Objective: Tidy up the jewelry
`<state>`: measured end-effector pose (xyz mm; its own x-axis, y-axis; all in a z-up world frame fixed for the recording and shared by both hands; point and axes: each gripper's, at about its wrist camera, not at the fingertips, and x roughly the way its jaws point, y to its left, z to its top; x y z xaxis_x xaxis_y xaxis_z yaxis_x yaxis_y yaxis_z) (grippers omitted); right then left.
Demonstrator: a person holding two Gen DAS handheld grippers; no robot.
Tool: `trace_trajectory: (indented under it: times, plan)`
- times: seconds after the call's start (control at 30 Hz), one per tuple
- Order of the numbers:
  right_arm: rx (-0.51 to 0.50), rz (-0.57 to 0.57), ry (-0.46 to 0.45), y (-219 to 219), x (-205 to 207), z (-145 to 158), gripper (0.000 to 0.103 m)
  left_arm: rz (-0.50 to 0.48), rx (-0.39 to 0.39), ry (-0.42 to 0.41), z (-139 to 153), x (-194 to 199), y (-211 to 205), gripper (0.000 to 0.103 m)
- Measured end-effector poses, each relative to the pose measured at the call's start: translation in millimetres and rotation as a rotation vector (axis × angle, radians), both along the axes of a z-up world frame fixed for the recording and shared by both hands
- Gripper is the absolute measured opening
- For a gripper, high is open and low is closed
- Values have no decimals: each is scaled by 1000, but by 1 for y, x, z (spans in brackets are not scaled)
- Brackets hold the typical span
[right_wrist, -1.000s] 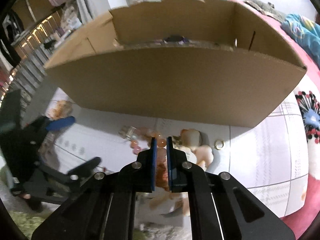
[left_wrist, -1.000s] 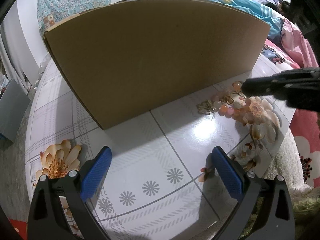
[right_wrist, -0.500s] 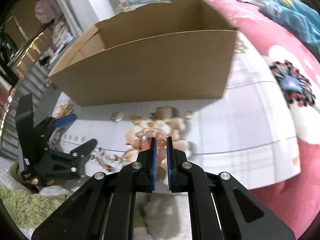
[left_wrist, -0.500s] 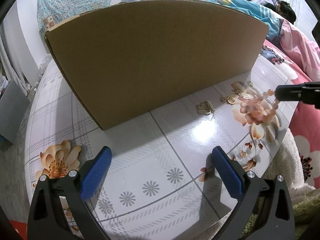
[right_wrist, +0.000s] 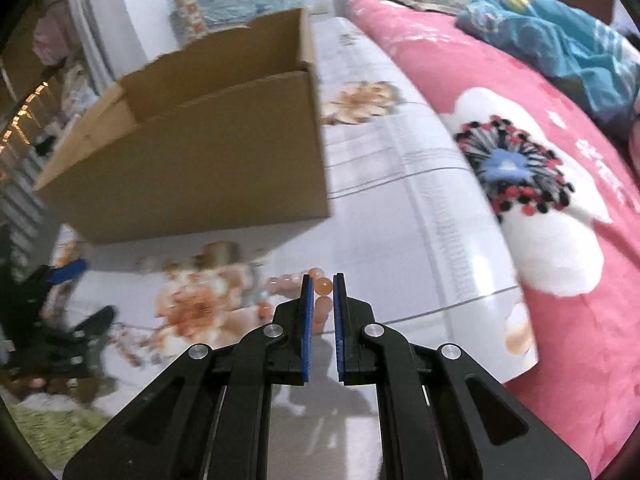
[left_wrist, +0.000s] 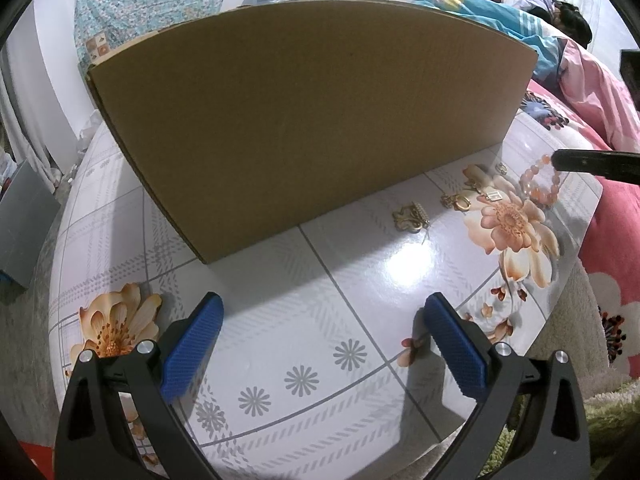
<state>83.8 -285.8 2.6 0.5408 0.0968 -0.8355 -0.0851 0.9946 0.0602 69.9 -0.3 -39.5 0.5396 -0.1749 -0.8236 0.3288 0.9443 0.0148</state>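
Nearby, cardboard box [left_wrist: 312, 120], gold trinkets [left_wrist: 410, 218], bedding [right_wrist: 540, 160]

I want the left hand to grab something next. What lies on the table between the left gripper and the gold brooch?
Left wrist view: only bare patterned tabletop between the left gripper and the gold brooch.

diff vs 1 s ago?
The right hand-held gripper, shut on the pink bead bracelet, dragged it off the jewelry pile toward the table's right edge. The left hand-held gripper stayed open and still; cardboard box, gold brooch and earrings unmoved.
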Motion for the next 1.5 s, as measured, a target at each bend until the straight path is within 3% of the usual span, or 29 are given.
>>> trace_trajectory:
  times: [0.2,0.27,0.3,0.47,0.6,0.7,0.8,0.87,1.07,1.3,1.5]
  plan:
    - [-31,-44,-52,-4,3,2,9,-4,1,2,0,2,-1,99]
    - [-34,-67,-52,-9,5,1,29,-5,1,2,0,1,0,99]
    - [-30,-72,-56,-10,4,1,32,-5,1,2,0,1,0,99]
    - [11,-62,-94,-10,-5,9,33,-20,8,25,1,4,-2,99]
    - [65,23,-134,9,-17,16,33,-72,-28,5,9,0,-7,96]
    - [113,94,-125,26,-19,12,33,-137,-45,-35,18,-3,-21,88]
    - [166,135,-100,39,-19,5,31,-186,-51,-26,18,0,-34,68]
    - [196,151,-88,44,-15,2,30,-197,-60,-14,18,5,-40,55]
    - [226,193,-68,56,-10,-4,30,-203,-27,-12,13,24,-46,34]
    - [229,202,-59,59,-6,-7,30,-262,22,0,9,31,-58,29]
    - [224,213,-57,66,-4,-7,30,-275,13,16,9,37,-61,16]
